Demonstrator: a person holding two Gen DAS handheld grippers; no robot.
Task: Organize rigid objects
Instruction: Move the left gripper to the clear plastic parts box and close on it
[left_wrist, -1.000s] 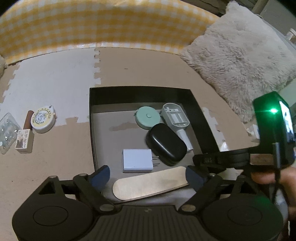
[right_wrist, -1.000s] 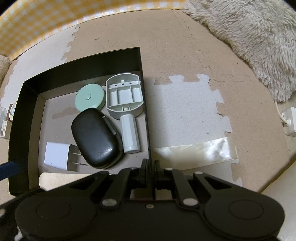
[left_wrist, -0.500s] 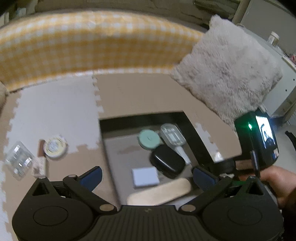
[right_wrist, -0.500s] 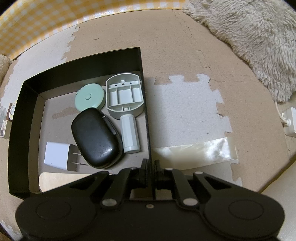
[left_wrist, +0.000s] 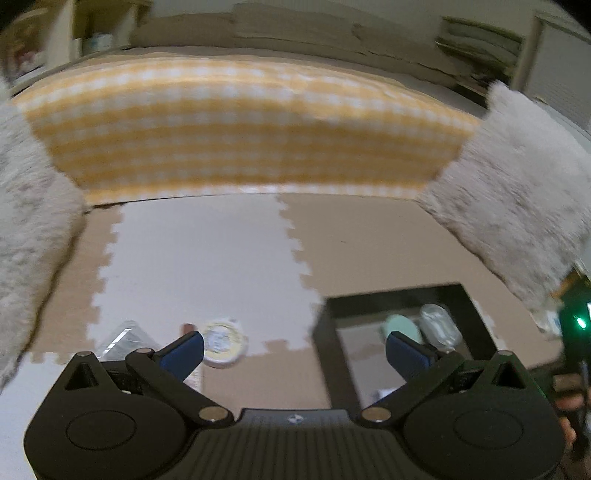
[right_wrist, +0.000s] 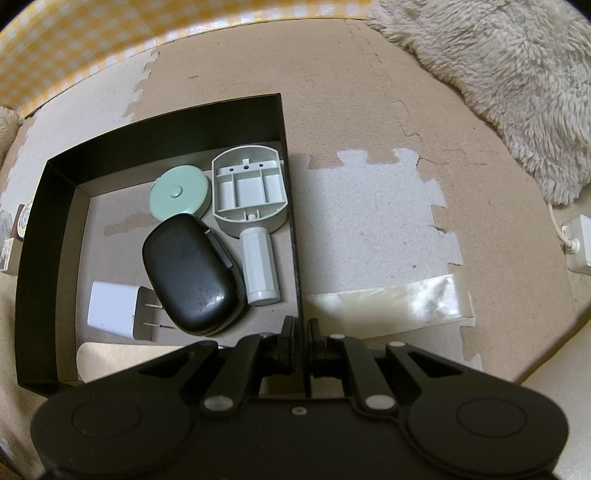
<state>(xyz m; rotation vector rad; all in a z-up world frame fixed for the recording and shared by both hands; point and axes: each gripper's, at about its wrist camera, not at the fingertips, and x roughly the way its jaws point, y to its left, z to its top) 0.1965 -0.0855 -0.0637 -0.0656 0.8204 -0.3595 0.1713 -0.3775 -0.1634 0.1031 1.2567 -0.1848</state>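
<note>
We see the beige and white foam puzzle-mat floor under both grippers. Ahead of the right gripper sits the shallow black cardboard box; its jaws are closed tight on the box's right wall. Inside the box, ahead and left of that gripper, lie a glossy black oval case, a grey plastic paddle-shaped battery holder against the right wall, a mint-green round tape measure, and a white plug adapter. Our left gripper has just been opening and stands wide and empty; a round yellow-and-white tape measure lies just ahead of its left finger.
</note>
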